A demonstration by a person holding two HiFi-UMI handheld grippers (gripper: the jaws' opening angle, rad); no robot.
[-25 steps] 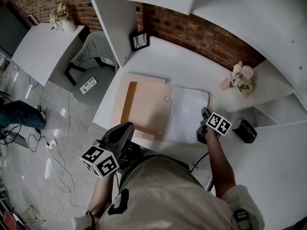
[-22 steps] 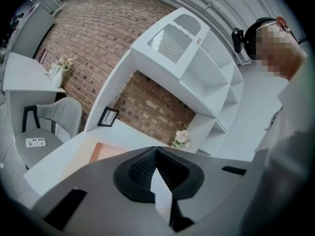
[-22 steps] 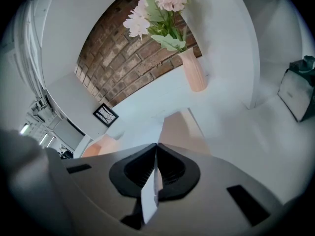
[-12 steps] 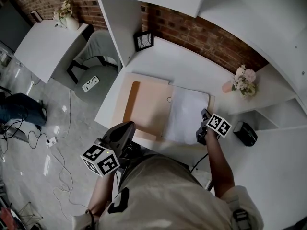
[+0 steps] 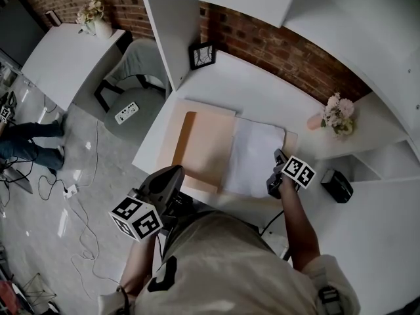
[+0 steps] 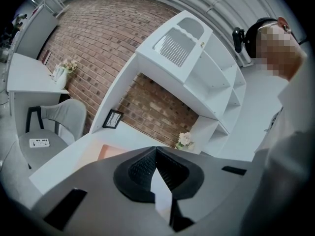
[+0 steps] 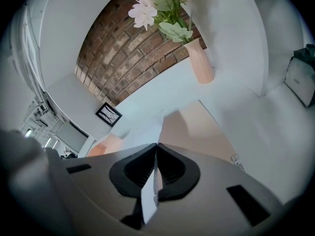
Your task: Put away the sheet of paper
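sheet of paper on tan folder; right gripper at its edge, left gripper apart.

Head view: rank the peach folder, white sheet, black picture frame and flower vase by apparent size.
1. peach folder
2. white sheet
3. flower vase and black picture frame: too close in size to rank.

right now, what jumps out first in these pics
An open peach folder lies on the white desk, a sheet of paper on its right half, pinched at its right edge by the right gripper. The left gripper hangs shut near the desk's front edge.
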